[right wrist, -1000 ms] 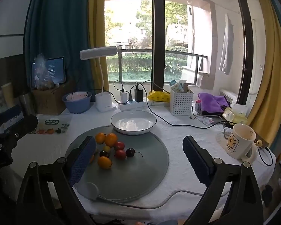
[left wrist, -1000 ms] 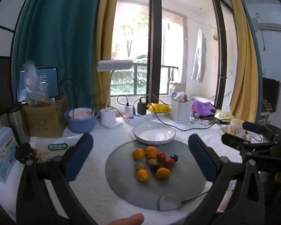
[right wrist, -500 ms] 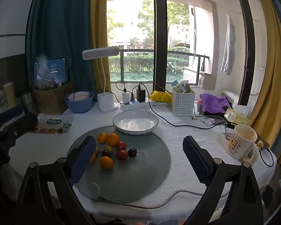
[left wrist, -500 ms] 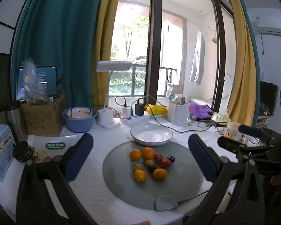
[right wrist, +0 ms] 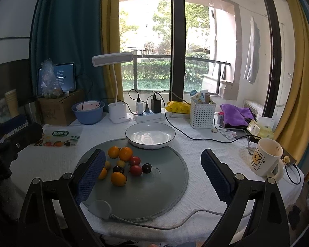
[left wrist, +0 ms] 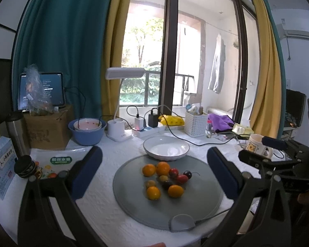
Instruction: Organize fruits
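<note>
A cluster of small fruits (left wrist: 164,178) lies on a round grey mat (left wrist: 204,203): small oranges, red and dark cherry tomatoes and a dark cherry with a stem. The cluster also shows in the right wrist view (right wrist: 125,164) on the mat (right wrist: 160,187). An empty white plate (left wrist: 166,147) (right wrist: 150,135) sits at the mat's far edge. My left gripper (left wrist: 154,170) is open and empty, held above the near side of the table. My right gripper (right wrist: 153,171) is open and empty, to the right of the left one.
A blue bowl (left wrist: 86,130), a white desk lamp (left wrist: 119,131), a power strip with cables (left wrist: 148,128) and a white basket (left wrist: 195,123) stand behind the plate. A bear mug (right wrist: 265,158) stands at the right edge. A cardboard box (left wrist: 48,127) stands at the left.
Both grippers have pulled back and risen slightly, so the table and fruits sit a little lower and farther in view. Both stay open.
</note>
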A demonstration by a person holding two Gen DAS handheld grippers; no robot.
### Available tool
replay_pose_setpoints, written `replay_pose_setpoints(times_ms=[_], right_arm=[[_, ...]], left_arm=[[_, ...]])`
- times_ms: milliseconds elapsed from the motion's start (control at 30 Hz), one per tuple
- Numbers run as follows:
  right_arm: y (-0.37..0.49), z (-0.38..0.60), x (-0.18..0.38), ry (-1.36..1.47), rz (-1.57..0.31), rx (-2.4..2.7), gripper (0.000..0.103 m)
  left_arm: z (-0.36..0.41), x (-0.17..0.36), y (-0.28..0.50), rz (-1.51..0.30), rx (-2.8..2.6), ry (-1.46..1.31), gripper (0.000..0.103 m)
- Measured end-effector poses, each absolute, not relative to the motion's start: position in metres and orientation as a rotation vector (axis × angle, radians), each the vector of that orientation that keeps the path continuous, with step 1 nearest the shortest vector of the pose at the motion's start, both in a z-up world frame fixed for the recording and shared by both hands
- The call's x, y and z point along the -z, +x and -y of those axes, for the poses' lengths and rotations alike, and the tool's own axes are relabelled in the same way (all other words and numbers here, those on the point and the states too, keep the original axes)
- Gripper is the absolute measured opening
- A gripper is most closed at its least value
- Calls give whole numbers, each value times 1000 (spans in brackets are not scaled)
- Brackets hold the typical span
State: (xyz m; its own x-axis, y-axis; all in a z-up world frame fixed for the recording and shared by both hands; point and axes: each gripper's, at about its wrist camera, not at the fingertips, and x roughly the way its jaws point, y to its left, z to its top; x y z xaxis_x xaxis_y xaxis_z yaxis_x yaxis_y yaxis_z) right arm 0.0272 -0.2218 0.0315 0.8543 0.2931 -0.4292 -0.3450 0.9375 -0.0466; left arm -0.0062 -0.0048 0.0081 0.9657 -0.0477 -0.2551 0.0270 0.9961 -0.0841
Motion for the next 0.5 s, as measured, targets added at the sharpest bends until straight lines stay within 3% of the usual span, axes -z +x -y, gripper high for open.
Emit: replay_pose_setpoints(times_ms=[500], right_arm=[[27,222,-31,-123,-429,-335,96]], left_arm=[[5,-10,-9,-259,45,-84,102]])
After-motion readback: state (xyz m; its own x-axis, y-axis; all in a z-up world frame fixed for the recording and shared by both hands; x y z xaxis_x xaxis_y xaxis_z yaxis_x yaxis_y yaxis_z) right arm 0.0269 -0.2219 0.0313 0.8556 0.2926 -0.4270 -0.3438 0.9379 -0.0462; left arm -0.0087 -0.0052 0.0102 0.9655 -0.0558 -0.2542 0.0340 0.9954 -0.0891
